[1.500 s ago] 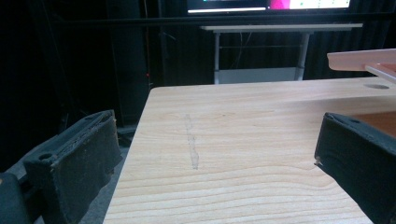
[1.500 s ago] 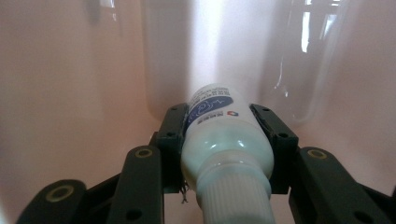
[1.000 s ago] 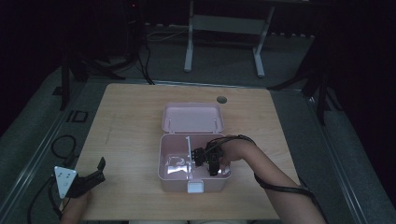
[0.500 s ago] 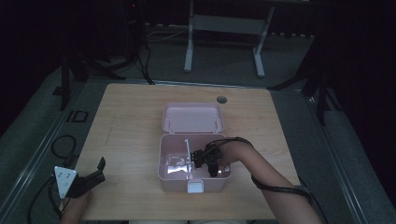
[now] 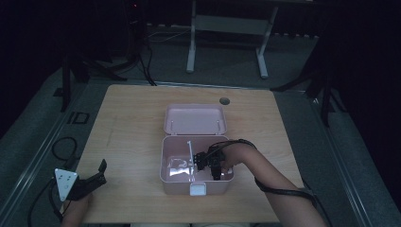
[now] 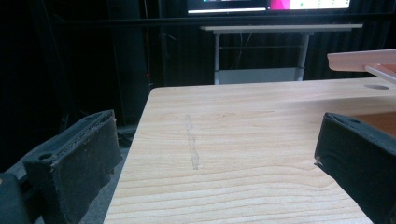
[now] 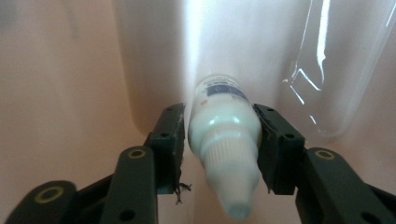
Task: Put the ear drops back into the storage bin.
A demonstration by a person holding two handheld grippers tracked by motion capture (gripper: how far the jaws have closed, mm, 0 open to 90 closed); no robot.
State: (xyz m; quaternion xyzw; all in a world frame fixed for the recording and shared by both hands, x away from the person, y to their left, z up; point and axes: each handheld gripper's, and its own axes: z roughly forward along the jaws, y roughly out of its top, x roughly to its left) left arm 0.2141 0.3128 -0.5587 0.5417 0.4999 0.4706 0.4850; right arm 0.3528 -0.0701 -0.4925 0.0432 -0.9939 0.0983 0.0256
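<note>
bottle (image 7: pixel 224 135) tip blurred, label too small to read; left tool (image 6: pixel 210 163) pads cut by frame edges

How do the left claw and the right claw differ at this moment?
The left claw rests at the table's near left corner; the right claw reaches into the open pink box. The left claw stands wide open with bare wood between its pads; the right claw has a small white bottle between its pads, its jaws just opening a little. Both have black jaws.
</note>
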